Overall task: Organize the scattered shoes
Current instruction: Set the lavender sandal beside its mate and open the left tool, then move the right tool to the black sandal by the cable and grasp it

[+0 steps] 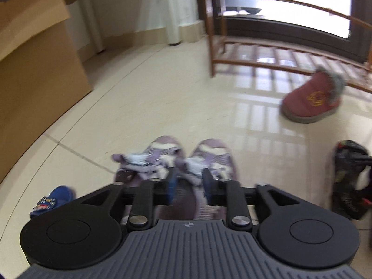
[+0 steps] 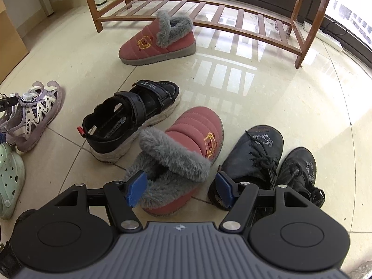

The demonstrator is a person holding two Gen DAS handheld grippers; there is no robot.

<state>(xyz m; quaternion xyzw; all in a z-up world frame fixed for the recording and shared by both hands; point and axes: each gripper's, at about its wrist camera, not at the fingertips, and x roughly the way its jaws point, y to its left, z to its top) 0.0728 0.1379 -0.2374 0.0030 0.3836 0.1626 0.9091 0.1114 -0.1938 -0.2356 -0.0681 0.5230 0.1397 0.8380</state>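
The left tool (image 1: 187,184) hangs part-open over a pair of purple sandals (image 1: 174,162) set side by side on the tiled floor (image 1: 162,88). A red fur-trimmed slipper (image 1: 312,98) lies near the wooden shoe rack (image 1: 267,58), and a cardboard box (image 1: 34,69) stands at left.

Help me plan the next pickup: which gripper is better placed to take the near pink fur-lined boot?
Right. The right gripper has open jaws straddling the near pink boot at its fur collar. The left gripper sits over the purple sandals.
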